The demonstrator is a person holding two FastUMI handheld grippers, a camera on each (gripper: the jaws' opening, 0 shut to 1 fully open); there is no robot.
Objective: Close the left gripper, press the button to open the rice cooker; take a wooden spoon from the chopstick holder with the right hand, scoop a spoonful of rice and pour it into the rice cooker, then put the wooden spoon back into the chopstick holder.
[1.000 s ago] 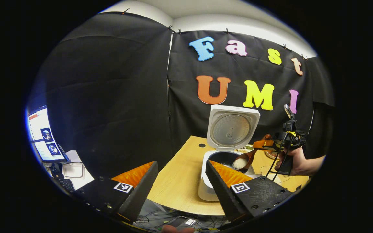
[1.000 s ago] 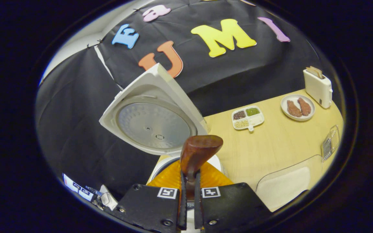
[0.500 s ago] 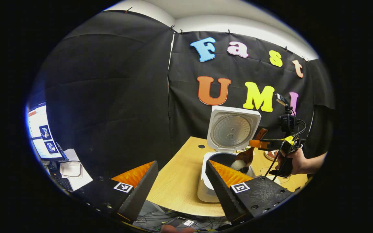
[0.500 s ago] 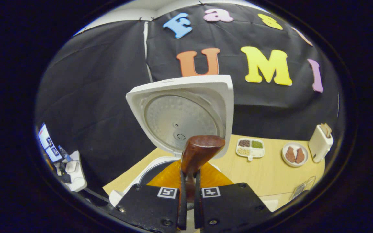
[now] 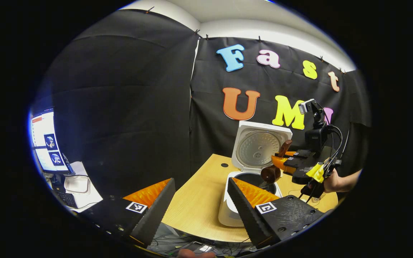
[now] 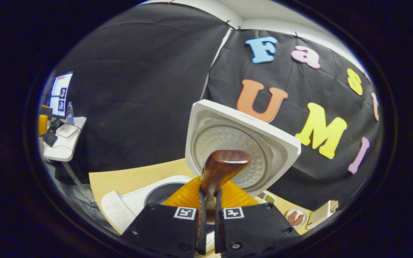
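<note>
The rice cooker (image 5: 244, 193) stands on the wooden table (image 5: 199, 200) near its front edge with its lid (image 5: 260, 148) raised upright, and its dark inner pot (image 5: 255, 179) is open to the room; what lies at the bottom of the pot cannot be made out. In the left gripper view the right gripper (image 5: 281, 161) hangs above the pot's far rim, a hand (image 5: 333, 181) holding it from the right, and it clamps the handle of the wooden spoon (image 5: 271, 171), whose bowl is turned over just above the pot opening. In the right gripper view the same grip shows close up: the right gripper (image 6: 206, 218) has both fingers pressed on the wooden spoon (image 6: 221, 168), its bowl rising in front of the lid (image 6: 242, 150), with the pot (image 6: 163, 193) below to the left. The left gripper (image 5: 201, 200) sits low at the near table edge with its fingers spread wide apart and nothing between them (bare tabletop shows in the gap). To the left of the cooker the table is bare up to its edge. Far off in the right gripper view lie a divided tray (image 6: 265, 197), a plate (image 6: 295, 216) with two brown pieces and a toaster (image 6: 321, 214). Against a second ago, the spoon has rolled from bowl-up with white rice in it to bowl-down, with no rice now visible in it, and the right gripper has twisted and lifted slightly.
</note>
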